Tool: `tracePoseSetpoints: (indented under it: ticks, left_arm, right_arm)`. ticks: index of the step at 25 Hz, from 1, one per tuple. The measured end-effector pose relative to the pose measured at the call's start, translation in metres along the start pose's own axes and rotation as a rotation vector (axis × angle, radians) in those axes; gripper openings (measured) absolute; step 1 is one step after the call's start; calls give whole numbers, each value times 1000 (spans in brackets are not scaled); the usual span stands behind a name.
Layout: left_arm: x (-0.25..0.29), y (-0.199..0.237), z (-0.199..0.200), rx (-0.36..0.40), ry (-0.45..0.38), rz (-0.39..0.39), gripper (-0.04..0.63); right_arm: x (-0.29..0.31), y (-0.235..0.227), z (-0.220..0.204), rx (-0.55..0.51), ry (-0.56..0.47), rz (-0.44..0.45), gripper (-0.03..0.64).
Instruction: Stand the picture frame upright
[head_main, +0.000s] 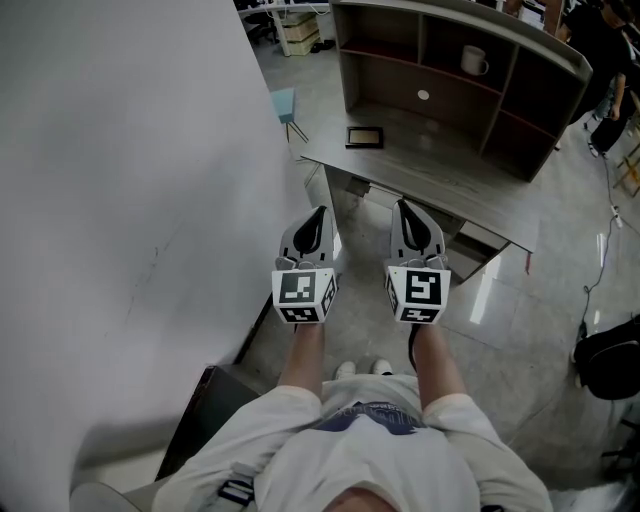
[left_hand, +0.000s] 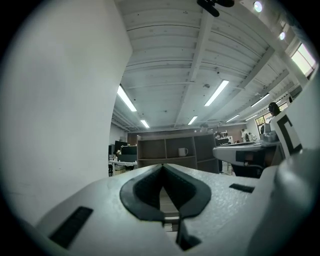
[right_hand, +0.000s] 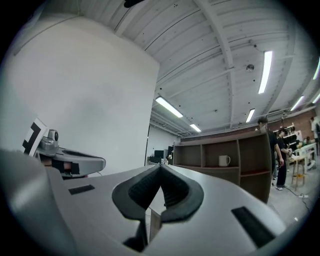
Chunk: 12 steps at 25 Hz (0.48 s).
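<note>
A dark picture frame (head_main: 364, 137) lies flat on the grey desk (head_main: 440, 185), near its left end and in front of the shelf unit. My left gripper (head_main: 319, 212) and right gripper (head_main: 402, 207) hang side by side in the air, short of the desk's near edge and well apart from the frame. Both are shut, their tips touching and holding nothing. In the left gripper view the left gripper (left_hand: 162, 166) points at the shelf unit, as does the right gripper (right_hand: 160, 167) in the right gripper view. The frame is hidden in both gripper views.
A brown shelf unit (head_main: 450, 75) stands on the desk's far side with a white mug (head_main: 474, 61) in one compartment. A big white wall panel (head_main: 120, 200) runs along my left. A person (right_hand: 276, 155) stands at the right, beyond the shelves.
</note>
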<state>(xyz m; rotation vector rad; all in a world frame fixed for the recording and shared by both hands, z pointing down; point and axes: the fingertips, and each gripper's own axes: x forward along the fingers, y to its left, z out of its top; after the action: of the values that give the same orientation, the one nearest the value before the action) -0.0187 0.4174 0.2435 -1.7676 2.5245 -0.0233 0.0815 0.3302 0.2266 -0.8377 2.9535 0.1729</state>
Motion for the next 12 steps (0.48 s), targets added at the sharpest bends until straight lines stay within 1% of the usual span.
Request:
tracePoseSetpoints:
  ticks: [4,6,8,10,11,12]
  left_arm:
    - [5,1,14,-8,-12,4,6]
    - [9,-2,21,-14,-15,-7,7]
    - [14,-6,24,-24,-16,-20,22]
    - [20,-9,25,-30,-9,-29,117]
    - [22,-11,24,-32,-5,-29,136]
    - [25,-11,23,-34,-2,-26,154]
  right_arm:
    - [-1,-26,11,59,-37,-25,-3]
    - [-1,-40,15,89,-50,-25,-3]
    - [1,-50,17,109,-51,-16,0]
    - [2,-59,16,120,-43,-6,120]
    - [3,-64,15,121,-39,-2,144]
    - [4,-68,15,121,-36,1,150]
